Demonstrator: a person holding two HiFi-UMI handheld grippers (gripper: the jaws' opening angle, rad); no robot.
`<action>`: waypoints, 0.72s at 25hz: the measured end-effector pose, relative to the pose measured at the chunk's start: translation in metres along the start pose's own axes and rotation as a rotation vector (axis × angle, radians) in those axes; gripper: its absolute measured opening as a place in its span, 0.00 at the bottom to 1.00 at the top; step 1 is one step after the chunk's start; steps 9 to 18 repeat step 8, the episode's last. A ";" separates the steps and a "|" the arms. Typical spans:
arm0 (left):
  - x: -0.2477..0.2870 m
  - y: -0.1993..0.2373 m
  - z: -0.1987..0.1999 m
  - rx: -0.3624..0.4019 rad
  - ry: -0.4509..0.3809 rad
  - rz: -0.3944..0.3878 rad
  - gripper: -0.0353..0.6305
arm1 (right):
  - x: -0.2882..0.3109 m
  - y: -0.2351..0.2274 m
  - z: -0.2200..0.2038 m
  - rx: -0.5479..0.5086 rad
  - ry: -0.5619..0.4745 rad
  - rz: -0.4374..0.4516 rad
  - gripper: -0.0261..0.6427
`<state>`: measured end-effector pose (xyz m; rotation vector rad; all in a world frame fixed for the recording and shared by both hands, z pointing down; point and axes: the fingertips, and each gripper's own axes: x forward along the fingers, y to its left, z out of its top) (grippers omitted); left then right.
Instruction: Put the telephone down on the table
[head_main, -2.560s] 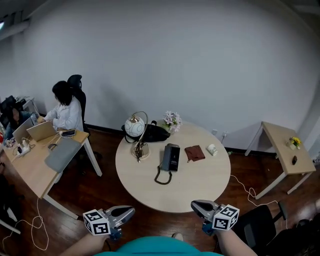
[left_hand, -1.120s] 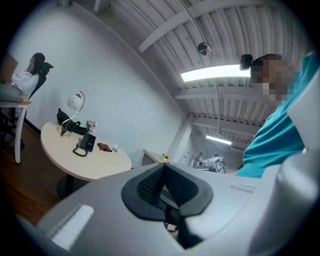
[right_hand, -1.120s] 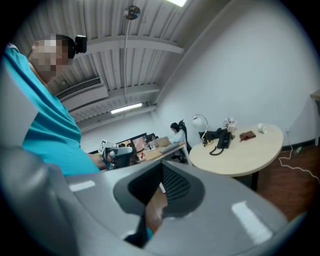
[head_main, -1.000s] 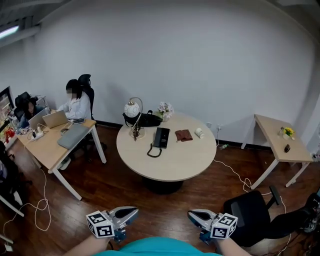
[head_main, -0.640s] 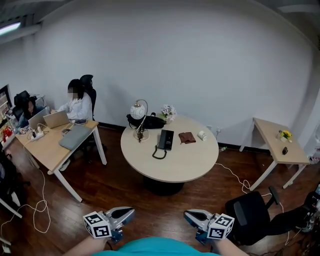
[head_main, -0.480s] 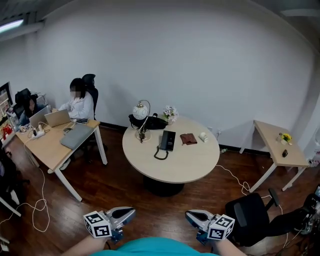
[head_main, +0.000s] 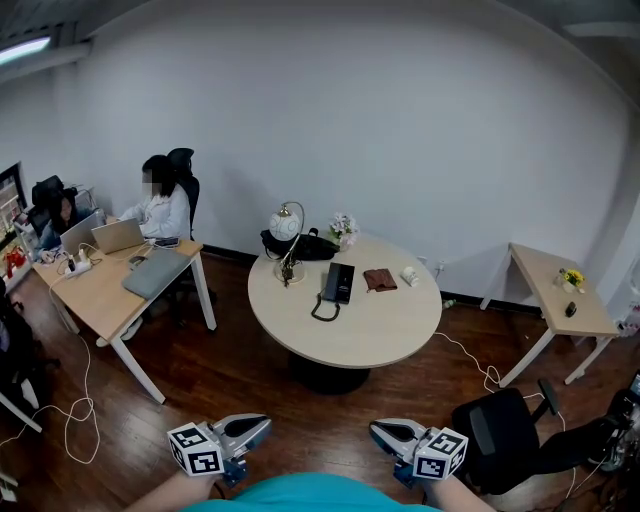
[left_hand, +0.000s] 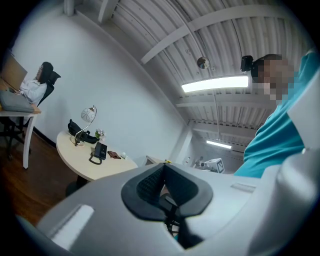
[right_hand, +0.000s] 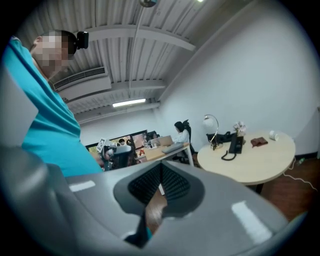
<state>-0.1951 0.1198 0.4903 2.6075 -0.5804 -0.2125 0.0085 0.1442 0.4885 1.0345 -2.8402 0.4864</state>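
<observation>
While left gripper (head_main: 264, 423) and right gripper (head_main: 374, 429) hang at six o'clock — jaws together, empty — phone (head_main: 339, 282) lies on table (head_main: 380, 340) at twelve o'clock; lettering too small to read.

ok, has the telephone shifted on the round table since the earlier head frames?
No. The telephone still lies between the lamp and the brown pouch on the round table; only the view changed.
</observation>
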 end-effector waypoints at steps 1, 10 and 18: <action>0.002 0.000 0.000 0.000 0.000 -0.002 0.06 | 0.000 -0.001 0.000 -0.002 0.003 -0.001 0.04; 0.002 0.003 0.004 0.001 0.001 -0.011 0.06 | 0.005 -0.001 0.003 -0.019 0.015 0.005 0.04; 0.002 0.003 0.004 0.001 0.001 -0.011 0.06 | 0.005 -0.001 0.003 -0.019 0.015 0.005 0.04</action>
